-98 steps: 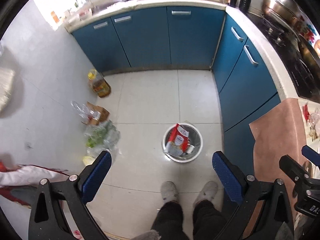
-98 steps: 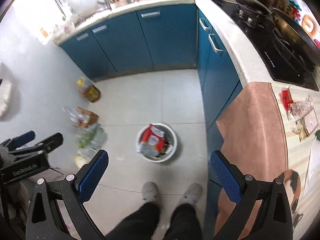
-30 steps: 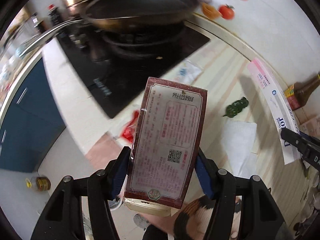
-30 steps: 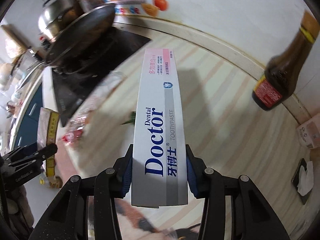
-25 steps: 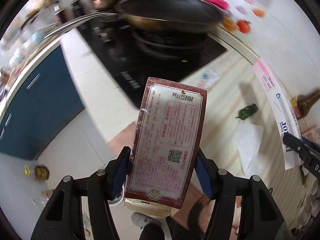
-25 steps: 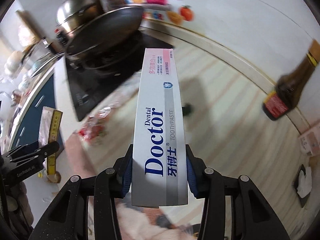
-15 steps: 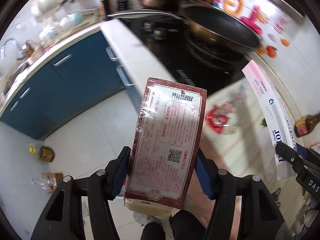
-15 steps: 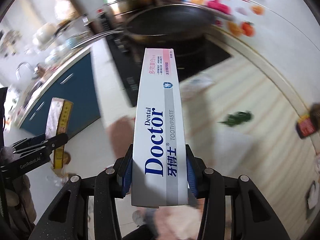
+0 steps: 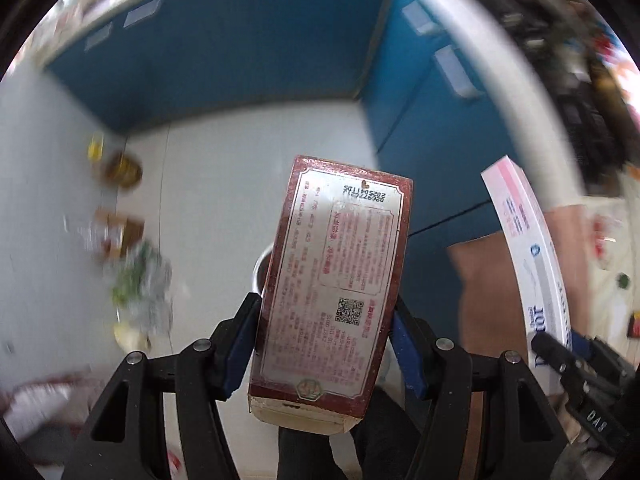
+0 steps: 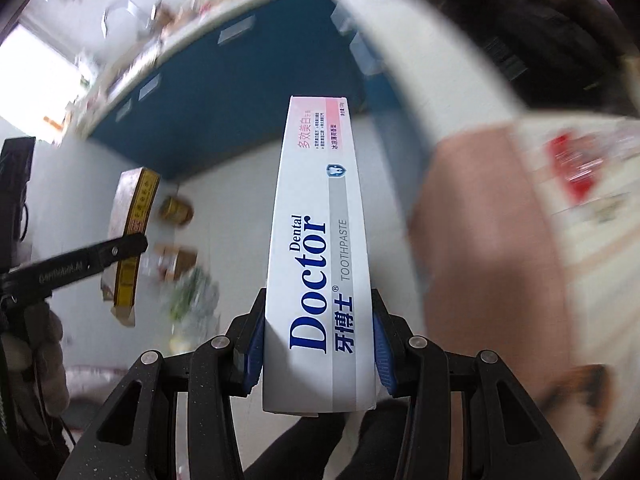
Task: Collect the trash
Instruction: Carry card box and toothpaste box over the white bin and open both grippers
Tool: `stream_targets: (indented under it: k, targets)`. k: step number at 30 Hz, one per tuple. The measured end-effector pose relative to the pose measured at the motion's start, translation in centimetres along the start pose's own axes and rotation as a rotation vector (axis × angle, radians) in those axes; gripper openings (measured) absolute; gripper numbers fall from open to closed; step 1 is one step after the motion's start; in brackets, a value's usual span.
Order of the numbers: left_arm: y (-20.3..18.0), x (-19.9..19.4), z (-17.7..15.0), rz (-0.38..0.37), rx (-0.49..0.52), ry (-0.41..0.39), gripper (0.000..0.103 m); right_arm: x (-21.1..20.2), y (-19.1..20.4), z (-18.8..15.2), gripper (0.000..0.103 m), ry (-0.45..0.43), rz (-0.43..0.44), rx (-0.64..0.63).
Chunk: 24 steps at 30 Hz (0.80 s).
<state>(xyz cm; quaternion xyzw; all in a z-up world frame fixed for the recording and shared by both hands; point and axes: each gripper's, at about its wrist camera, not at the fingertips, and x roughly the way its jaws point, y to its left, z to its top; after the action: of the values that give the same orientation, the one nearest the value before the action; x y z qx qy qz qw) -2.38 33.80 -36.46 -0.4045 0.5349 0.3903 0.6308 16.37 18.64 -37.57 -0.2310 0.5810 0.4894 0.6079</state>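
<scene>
Left gripper [image 9: 322,344]: pointed down at the floor, jaws partly closed, blue pads pressed on both long sides of a red carton [image 9: 334,280]. The carton stands lengthwise out from the jaws, printed face to the camera, with a code square on its lower half and a cream end flap at the near end. In the right wrist view the same carton [image 10: 134,220] shows edge-on, with a yellow side panel, clamped in the left gripper [image 10: 120,246].

Right gripper [image 10: 318,340]: tilted steeply downward, jaws partly closed, blue pads tight against both sides of a toothpaste box [image 10: 320,248]. The box is white and grey with a pink far end and dark blue "Doctor" lettering. In the left wrist view the same box [image 9: 528,256] curves along the right edge, its near end in the right gripper [image 9: 560,354].

Bin [image 9: 262,268]: only a pale curved rim shows on the floor tiles, just left of the red carton and mostly hidden behind it; contents not visible.

Floor [image 9: 224,184]: pale tiles, blurred. An amber bottle [image 9: 120,168] stands near the cupboard base; below it lies a loose heap of litter [image 9: 132,264], too smeared to sort.

Cupboards [image 9: 224,48]: blue doors with pale handles, running round the corner under a white worktop [image 9: 500,92].

Person: dark trouser legs [image 10: 316,444] at the bottom of the right wrist view.
</scene>
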Motion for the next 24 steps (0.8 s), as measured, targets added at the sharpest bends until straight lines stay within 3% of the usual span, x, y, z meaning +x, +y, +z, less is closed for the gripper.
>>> stream_targets:
  k: [3,8,13,17,20,21,23,24]
  targets:
    - [3.9,7.7,-0.9,0.000,-0.076,0.102,0.059,8.5,1.1,-1.5,0.047,0.136,0.068,-0.005]
    - [9.4,24.0,-3.1,-0.023,-0.154,0.295,0.059,24.0,1.1,-4.8,0.047,0.343,0.154,0.005]
    - [12.9,38.3,-5.2,-0.057,-0.194,0.439,0.059,39.9,-0.5,-8.2,0.047,0.517,0.181,0.053]
    - [14.3,45.7,-5.6,-0.069,-0.207,0.499,0.059,48.6,-2.2,-9.2,0.047,0.601,0.173,0.063]
    - [14.5,48.5,-5.4,-0.064,-0.196,0.531,0.060,52.9,-2.9,-9.6,0.048,0.651,0.163,0.062]
    - [14.3,48.7,-5.3,-0.062,-0.194,0.531,0.062,54.2,-2.9,-9.5,0.049,0.679,0.160,0.068]
    - [14.9,48.8,-5.2,-0.064,-0.199,0.523,0.082,55.5,-2.8,-9.3,0.053,0.704,0.140,0.091]
    - [15.0,48.6,-5.0,-0.063,-0.202,0.515,0.100,55.5,-2.9,-9.1,0.068,0.701,0.130,0.095]
